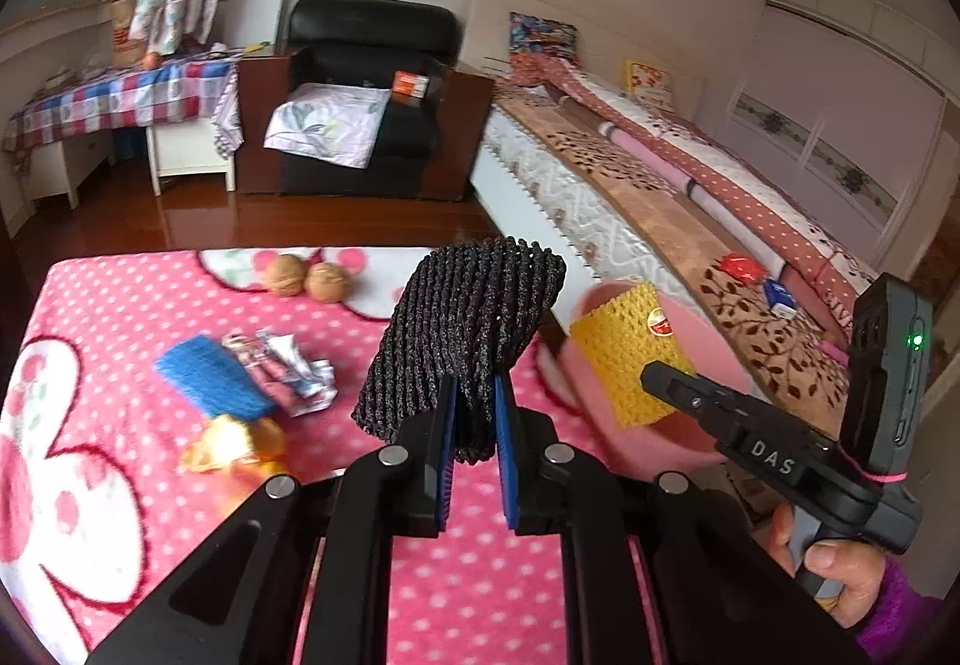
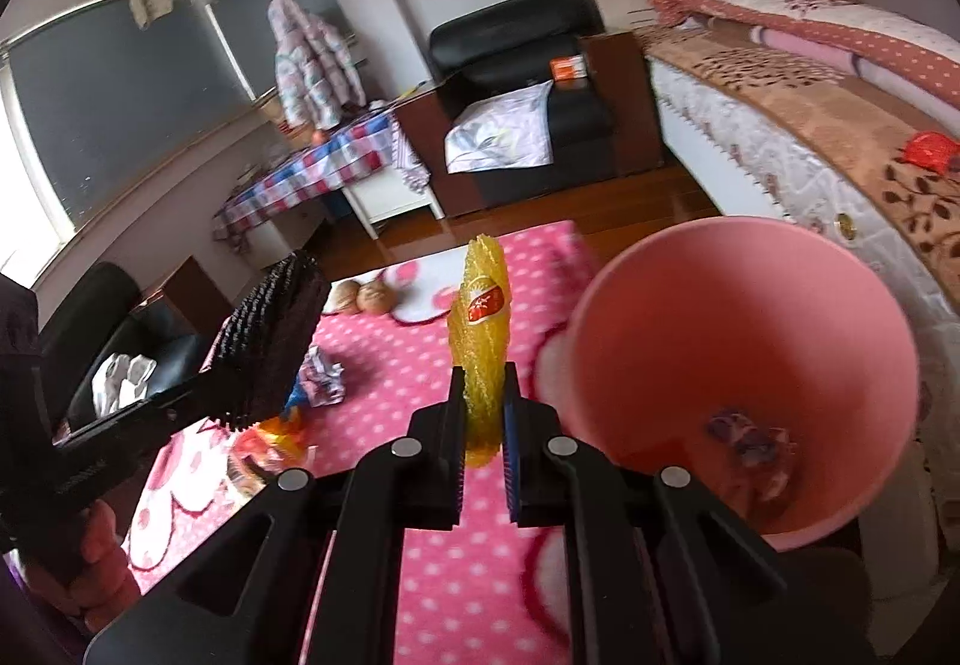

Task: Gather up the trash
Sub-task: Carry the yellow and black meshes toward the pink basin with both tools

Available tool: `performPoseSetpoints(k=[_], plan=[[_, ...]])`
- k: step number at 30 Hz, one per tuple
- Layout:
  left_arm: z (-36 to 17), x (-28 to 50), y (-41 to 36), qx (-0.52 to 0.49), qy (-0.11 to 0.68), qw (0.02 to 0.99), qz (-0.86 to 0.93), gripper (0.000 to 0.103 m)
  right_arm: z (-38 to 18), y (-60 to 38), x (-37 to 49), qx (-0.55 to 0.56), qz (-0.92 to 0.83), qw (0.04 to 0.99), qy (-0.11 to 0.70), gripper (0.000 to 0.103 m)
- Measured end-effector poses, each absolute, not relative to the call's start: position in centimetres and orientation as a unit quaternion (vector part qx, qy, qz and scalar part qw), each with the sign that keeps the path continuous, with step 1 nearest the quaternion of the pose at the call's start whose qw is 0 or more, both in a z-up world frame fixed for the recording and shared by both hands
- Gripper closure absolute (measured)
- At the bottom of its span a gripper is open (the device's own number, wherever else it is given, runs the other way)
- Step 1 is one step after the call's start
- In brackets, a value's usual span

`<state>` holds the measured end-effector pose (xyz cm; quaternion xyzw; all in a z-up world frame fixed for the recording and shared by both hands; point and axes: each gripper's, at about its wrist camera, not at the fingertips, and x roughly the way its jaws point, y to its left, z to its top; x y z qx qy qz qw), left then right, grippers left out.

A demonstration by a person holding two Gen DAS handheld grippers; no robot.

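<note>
Your left tongs [image 1: 474,413] gripped a black foam net [image 1: 462,329] above the pink tabletop [image 1: 150,305]. Your right tongs [image 2: 485,407] pinched a yellow net [image 2: 480,329] just beside the pink bin [image 2: 738,305]. Wrappers [image 1: 288,371] lay on the tabletop.

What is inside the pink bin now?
The pink bin holds a crumpled purplish wrapper at its bottom. The right gripper's arm covers the lowest near part, so anything there is hidden.
</note>
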<state>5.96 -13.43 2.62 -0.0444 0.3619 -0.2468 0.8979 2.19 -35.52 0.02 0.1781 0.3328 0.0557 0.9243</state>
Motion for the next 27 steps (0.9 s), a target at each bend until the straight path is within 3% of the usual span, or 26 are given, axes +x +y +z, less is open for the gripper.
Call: performPoseSetpoints(k=[27], plan=[[0.9, 6.0, -28.3, 0.007, 0.380, 0.853, -0.356, 0.091, -1.2, -46.2, -1.2, 0.198, -0.057, 0.929, 0.307, 0.092]])
